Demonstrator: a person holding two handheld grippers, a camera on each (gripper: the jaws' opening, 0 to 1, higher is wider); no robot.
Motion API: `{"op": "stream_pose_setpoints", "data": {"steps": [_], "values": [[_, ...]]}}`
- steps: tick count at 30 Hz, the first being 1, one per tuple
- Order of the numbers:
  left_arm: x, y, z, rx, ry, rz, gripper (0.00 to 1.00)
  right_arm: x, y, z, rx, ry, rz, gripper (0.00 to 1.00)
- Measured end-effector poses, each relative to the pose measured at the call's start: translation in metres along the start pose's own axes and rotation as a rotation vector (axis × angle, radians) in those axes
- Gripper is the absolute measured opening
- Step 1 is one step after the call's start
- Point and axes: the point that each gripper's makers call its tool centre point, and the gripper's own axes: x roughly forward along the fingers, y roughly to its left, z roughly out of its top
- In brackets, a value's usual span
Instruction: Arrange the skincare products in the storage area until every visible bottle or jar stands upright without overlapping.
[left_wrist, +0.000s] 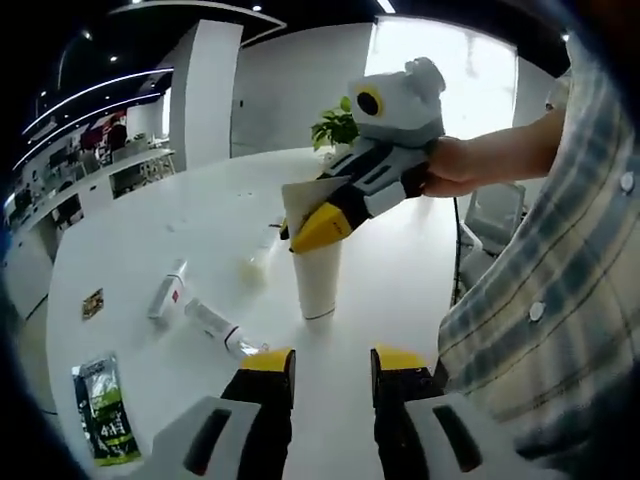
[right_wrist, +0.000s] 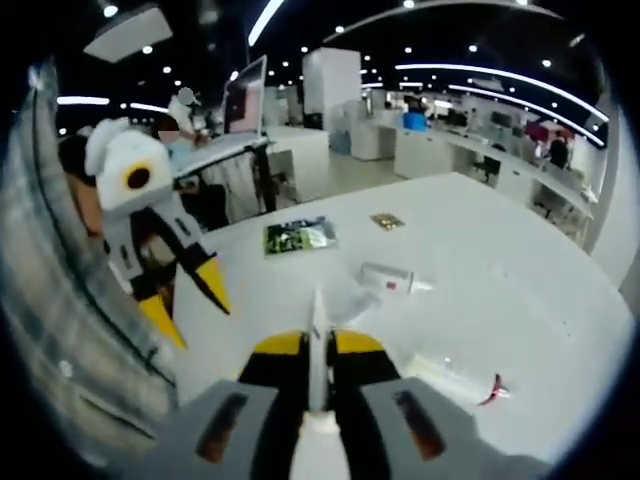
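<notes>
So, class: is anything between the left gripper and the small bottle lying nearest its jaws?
Nothing visible. The left gripper hangs open, with bare table between it and the lying bottle. The upright tube, held by the right gripper, stands off to the side.

Right gripper (right_wrist: 318, 345) clamped on white tube (right_wrist: 317, 350)

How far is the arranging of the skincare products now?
Done: nothing clearly finished. In hand: the right gripper is shut on the upright tall white tube. Left: the white tube with red label and the clear-capped bottle lie flat; the left gripper is open.
</notes>
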Motion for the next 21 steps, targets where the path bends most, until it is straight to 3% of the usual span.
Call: {"op": "stream_pose_setpoints", "data": {"steps": [21], "values": [[-0.006, -0.007, -0.015, -0.056, -0.005, 0.015, 0.3, -0.003, 0.004, -0.002, -0.021, -0.009, 0.068, 0.1]]}}
